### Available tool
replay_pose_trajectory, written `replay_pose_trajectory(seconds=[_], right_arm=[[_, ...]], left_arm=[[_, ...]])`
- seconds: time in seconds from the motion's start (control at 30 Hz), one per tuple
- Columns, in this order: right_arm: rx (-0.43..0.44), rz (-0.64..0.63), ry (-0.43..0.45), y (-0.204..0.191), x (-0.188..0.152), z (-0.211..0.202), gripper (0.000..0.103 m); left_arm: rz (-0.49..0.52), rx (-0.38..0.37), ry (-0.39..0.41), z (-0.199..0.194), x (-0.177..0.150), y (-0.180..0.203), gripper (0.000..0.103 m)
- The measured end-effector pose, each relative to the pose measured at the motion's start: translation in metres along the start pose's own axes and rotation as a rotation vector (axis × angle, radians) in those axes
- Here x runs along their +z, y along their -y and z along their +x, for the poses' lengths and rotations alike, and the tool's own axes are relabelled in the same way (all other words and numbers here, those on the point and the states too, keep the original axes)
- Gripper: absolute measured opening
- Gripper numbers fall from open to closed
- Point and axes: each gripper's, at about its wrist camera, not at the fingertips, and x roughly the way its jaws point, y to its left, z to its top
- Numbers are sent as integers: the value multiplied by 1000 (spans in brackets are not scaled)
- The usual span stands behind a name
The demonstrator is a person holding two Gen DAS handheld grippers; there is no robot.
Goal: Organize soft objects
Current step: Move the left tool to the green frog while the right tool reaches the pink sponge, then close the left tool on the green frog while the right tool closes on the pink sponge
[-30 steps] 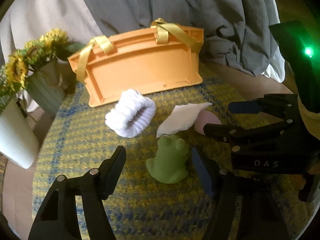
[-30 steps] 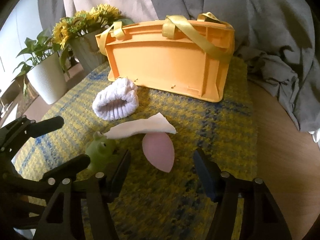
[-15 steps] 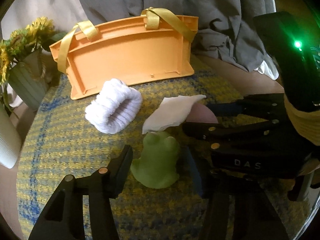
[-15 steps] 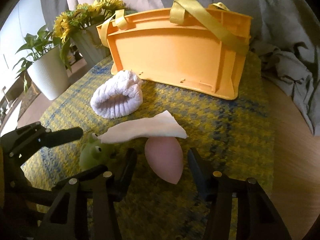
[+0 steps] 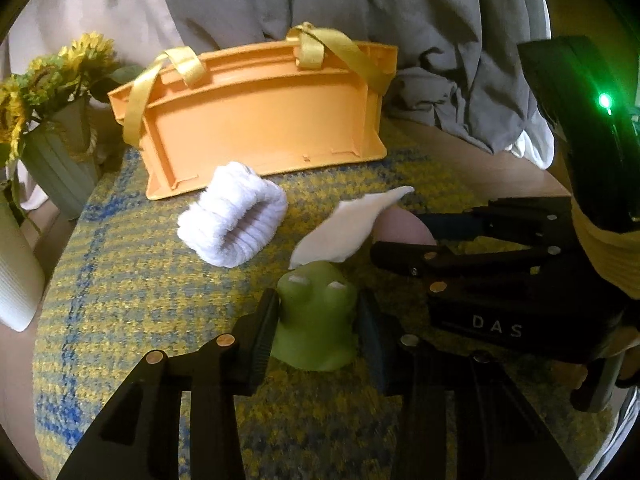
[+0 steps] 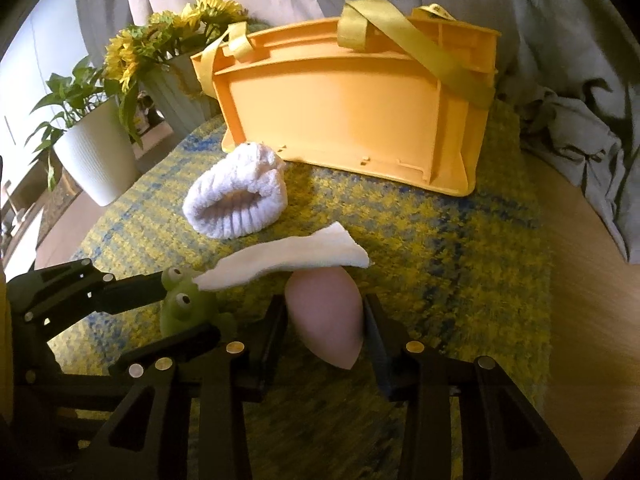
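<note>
A green frog toy (image 5: 316, 320) sits on the yellow-blue mat between the fingers of my left gripper (image 5: 318, 320), which press its sides. The frog also shows in the right wrist view (image 6: 182, 306). A pink egg-shaped sponge (image 6: 326, 314) lies between the fingers of my right gripper (image 6: 325, 320), which close on it; in the left wrist view (image 5: 400, 226) it is partly hidden. A flat white cloth piece (image 6: 284, 262) (image 5: 348, 228) rests across both. A rolled white sock (image 5: 234, 220) (image 6: 236, 204) lies behind. An orange basket (image 5: 260, 120) (image 6: 348, 108) with yellow straps stands at the back.
A vase of sunflowers (image 5: 60, 132) (image 6: 172, 40) and a white plant pot (image 6: 96, 152) stand at the left beyond the mat edge. Grey cloth (image 5: 460, 60) hangs behind the basket. Bare wooden tabletop (image 6: 588, 280) lies to the right.
Both grippers moved forward and closed: the left around the green frog, the right around the pink sponge. Earlier both stood open, short of the objects.
</note>
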Motion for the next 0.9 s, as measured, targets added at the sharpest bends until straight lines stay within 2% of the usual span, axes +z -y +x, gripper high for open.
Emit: replay_pose_trajectory(seconds=[0.5,0.9], right_arm=[[-58,9,49,-16,3,-51,39],[-66,34,112,-32,9,-89,39]], left_arm=[[-40,1,95,-50,6,-4,39],[-47,4,187,-89,16,-10,39]])
